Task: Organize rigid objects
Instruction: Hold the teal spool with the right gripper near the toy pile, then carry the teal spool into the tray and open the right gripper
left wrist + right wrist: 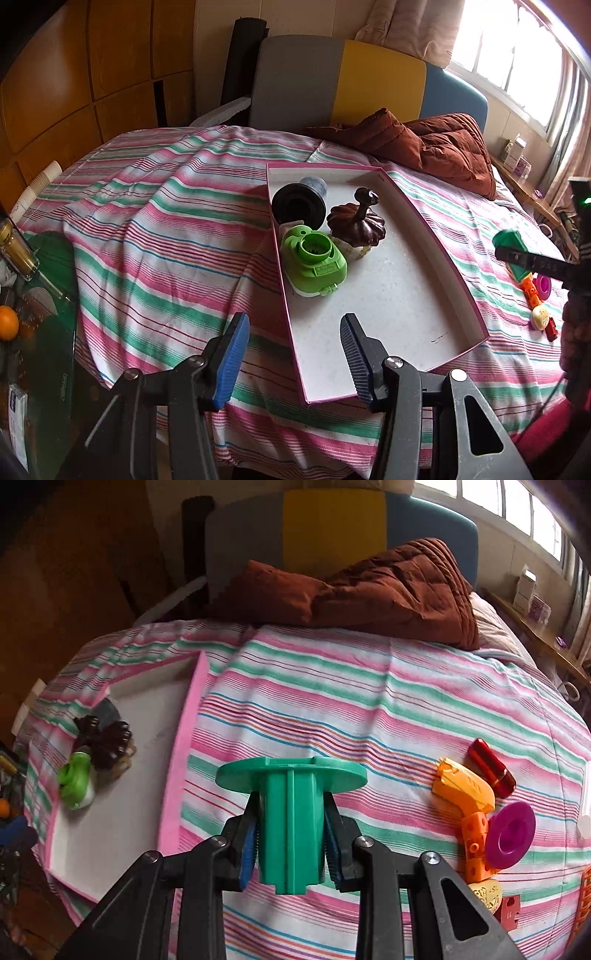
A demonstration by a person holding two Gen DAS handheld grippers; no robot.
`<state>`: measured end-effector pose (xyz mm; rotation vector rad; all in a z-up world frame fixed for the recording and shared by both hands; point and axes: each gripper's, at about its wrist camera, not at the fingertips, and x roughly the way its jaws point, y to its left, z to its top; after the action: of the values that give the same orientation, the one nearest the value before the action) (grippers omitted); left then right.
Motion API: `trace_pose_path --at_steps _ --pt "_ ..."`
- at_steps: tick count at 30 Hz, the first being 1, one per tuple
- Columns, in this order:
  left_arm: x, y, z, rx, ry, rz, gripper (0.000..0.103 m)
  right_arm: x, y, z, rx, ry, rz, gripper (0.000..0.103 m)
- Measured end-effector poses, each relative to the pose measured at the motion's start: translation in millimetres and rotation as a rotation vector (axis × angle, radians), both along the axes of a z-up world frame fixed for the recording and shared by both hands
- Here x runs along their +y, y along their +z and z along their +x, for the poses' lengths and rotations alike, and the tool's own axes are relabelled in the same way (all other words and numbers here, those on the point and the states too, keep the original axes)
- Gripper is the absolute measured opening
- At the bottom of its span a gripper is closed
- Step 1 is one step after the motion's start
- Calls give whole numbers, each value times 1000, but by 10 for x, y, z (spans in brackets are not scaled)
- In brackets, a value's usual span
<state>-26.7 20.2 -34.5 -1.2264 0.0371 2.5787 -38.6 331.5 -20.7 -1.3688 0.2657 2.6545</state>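
Observation:
A pink-edged white tray lies on the striped bed. In it are a black round piece, a dark brown pumpkin-shaped lid and a light green toy. My left gripper is open and empty over the tray's near corner. My right gripper is shut on a green flanged plastic piece, held above the bed to the right of the tray. The same green piece shows in the left wrist view.
Loose toys lie on the bed at the right: an orange piece, a dark red cylinder, a purple disc. A brown quilt is at the bed's head. A glass side table with an orange stands left.

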Motion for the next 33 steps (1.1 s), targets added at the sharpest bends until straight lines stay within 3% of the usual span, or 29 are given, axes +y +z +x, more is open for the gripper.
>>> trace_pose_path --at_steps 6,12,16,19,24,28,33 --pt "-76 -1 -10 1 17 4 52 -697 244 -100 32 222 -33 30" --pt "-184 -23 -34 -7 43 10 52 -1359 -11 -338 -100 414 -70 30" --pt "-238 -58 -52 -17 54 14 52 -1529 -252 -600 -173 416 -86 30" --pt "-276 -77 -64 -22 61 18 52 -1578 -389 -823 -191 362 -29 30" --pt "-328 -103 -72 -32 73 21 52 -1476 -506 -1100 -165 245 -32 30" --pt "-344 -112 -69 -35 73 23 52 -1450 -514 -1187 -154 214 -26 30" --pt "-348 -96 -63 -31 78 23 52 -1404 -510 -1084 -155 236 -57 45"
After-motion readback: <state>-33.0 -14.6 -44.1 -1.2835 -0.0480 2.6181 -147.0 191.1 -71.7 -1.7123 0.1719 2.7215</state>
